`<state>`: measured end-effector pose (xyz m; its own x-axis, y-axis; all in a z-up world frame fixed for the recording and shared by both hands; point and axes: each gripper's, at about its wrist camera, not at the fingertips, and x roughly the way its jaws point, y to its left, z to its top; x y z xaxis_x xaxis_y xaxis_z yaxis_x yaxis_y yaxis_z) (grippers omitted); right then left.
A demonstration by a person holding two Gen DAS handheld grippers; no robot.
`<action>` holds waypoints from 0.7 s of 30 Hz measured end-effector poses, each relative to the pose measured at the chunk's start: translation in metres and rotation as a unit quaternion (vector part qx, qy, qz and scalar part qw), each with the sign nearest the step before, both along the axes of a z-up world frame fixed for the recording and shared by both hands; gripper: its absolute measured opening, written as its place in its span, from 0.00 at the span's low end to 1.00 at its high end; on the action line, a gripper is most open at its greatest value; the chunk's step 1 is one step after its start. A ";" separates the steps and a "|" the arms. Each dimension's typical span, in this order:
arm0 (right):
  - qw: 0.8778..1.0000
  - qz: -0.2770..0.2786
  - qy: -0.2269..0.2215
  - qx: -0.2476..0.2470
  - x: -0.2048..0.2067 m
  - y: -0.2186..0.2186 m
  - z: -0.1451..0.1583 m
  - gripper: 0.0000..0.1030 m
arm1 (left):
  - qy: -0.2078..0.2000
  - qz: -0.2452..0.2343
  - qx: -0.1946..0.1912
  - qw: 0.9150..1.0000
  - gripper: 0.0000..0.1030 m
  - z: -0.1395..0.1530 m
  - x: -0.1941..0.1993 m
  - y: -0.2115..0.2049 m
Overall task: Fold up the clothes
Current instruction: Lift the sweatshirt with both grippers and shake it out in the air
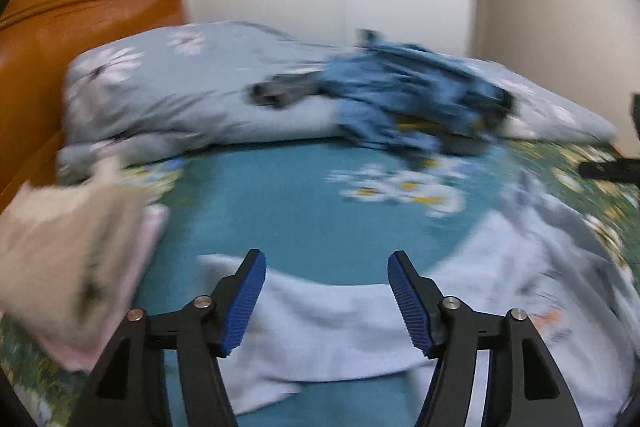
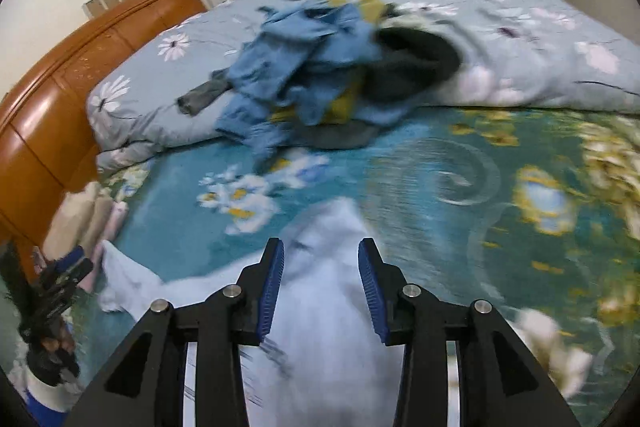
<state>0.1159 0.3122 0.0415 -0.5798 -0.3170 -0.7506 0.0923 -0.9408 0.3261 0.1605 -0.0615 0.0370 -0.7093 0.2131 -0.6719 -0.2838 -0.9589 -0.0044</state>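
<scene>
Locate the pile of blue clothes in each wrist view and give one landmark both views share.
Left wrist: pile of blue clothes sits upper right of centre, on the floral duvet's front edge.
Right wrist: the pile sits upper centre, left of a dark garment.
Shared landmark: the orange wooden headboard at left.

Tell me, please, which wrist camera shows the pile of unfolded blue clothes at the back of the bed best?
The right wrist view: the blue clothes pile is larger and sharper there, showing yellow and dark garments mixed in. The left wrist view shows the same pile smaller and motion-blurred, against the floral duvet.
</scene>
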 end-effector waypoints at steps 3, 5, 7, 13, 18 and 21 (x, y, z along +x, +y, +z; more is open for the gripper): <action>0.999 -0.024 -0.025 0.003 0.018 0.032 -0.017 0.39 | -0.018 -0.060 -0.008 0.998 0.68 -0.018 0.003 0.040; 0.998 -0.033 -0.051 -0.004 0.025 0.044 -0.036 0.39 | -0.031 -0.104 -0.013 0.994 0.68 -0.033 0.006 0.066; 0.997 -0.031 -0.065 -0.027 0.027 0.047 -0.051 0.39 | -0.041 -0.136 -0.021 0.990 0.68 -0.045 0.008 0.085; 0.995 -0.018 -0.067 -0.067 0.012 0.032 -0.062 0.39 | -0.053 -0.182 -0.054 0.980 0.68 -0.068 0.011 0.108; 0.996 -0.023 -0.076 -0.048 -0.006 0.017 -0.068 0.39 | -0.061 -0.187 -0.052 0.979 0.50 -0.073 0.004 0.103; 0.995 -0.037 -0.076 -0.060 -0.014 0.019 -0.069 0.29 | -0.065 -0.182 -0.030 0.981 0.20 -0.072 -0.002 0.098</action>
<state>0.1020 0.3308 -0.0276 -0.4879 -0.3713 -0.7900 -0.0339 -0.8963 0.4422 0.1589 0.0368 -0.0352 -0.5006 0.3937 -0.7710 -0.6085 -0.7935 -0.0101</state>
